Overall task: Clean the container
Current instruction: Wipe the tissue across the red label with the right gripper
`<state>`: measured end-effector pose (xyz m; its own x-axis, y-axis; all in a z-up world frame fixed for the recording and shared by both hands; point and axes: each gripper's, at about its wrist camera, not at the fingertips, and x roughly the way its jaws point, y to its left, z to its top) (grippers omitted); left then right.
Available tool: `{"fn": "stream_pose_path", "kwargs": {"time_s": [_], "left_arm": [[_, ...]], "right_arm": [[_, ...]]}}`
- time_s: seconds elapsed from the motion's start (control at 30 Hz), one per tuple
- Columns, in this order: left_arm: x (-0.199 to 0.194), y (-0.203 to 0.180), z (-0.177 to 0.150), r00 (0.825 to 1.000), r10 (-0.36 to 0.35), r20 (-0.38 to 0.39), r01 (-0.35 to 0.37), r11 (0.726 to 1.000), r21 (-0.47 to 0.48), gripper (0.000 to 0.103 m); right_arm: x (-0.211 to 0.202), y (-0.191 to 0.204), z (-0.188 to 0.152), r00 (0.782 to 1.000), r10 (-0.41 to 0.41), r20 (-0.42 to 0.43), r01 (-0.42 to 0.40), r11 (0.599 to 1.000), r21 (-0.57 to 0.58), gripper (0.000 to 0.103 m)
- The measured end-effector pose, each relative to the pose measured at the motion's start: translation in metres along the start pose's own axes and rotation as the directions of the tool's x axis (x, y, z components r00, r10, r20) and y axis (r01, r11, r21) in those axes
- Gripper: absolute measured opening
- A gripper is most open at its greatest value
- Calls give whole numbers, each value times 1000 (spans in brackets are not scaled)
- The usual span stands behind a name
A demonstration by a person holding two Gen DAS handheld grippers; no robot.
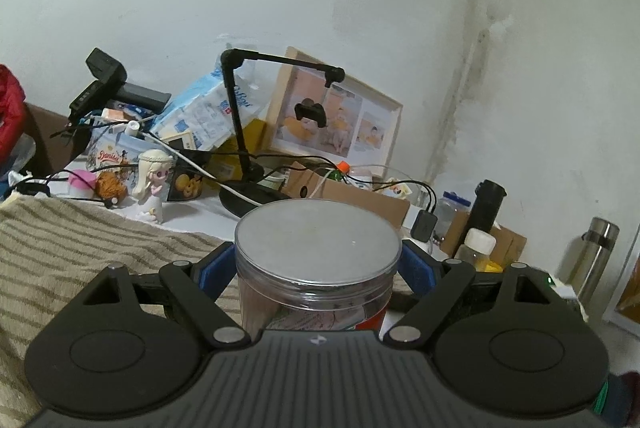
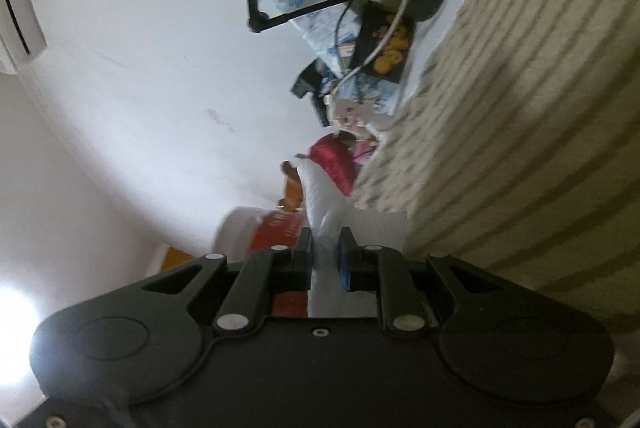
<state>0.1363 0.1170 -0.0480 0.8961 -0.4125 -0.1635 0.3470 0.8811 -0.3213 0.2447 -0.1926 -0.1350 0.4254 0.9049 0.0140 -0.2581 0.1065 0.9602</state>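
Observation:
A clear plastic jar (image 1: 318, 240) with a flat grey end facing up and a red label lower down stands between the blue-padded fingers (image 1: 216, 268) of my left gripper (image 1: 318, 262), which is shut on its sides. In the right wrist view, which is turned sideways and blurred, my right gripper (image 2: 325, 240) is shut on a white cloth (image 2: 320, 188) that sticks out forward past the fingertips. Just left of that cloth lies a jar (image 2: 264, 232) with a red label and a white end, close to the cloth; whether they touch is unclear.
A beige striped towel (image 1: 80, 248) covers the surface under the jar. Behind it are a doll figurine (image 1: 154, 184), a black desk stand (image 1: 240, 116), a framed picture (image 1: 336, 116), cables, boxes, a black bottle (image 1: 486, 212) and a steel flask (image 1: 596, 260). The wall stands close behind.

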Motion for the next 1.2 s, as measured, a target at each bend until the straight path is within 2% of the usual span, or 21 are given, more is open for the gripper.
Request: {"fn": "stream_pose_path", "kwargs": {"time_s": [0.3,0.47,0.73,0.8,0.93,1.2], "left_arm": [[1,-7,0,1000,-17,-17,18,997,69,86],[5,-13,1,999,-2,-32,5,996,87,86],[13,-26,3,998,36,-57,-28,991,130,87],[15,-28,3,997,43,-60,-35,990,140,87],[19,-32,4,996,58,-67,-47,986,160,87],[26,-39,6,993,90,-79,-72,977,200,86]], "right_arm": [[18,37,20,995,68,-78,-76,992,-97,15],[18,42,25,991,93,-92,-105,986,-132,14],[11,3,23,997,-39,-67,35,998,-56,15],[10,-3,22,997,-48,-68,46,998,-39,14],[8,-7,20,991,-115,-75,111,992,-62,14],[5,3,20,987,-142,-69,132,983,-129,15]]}}
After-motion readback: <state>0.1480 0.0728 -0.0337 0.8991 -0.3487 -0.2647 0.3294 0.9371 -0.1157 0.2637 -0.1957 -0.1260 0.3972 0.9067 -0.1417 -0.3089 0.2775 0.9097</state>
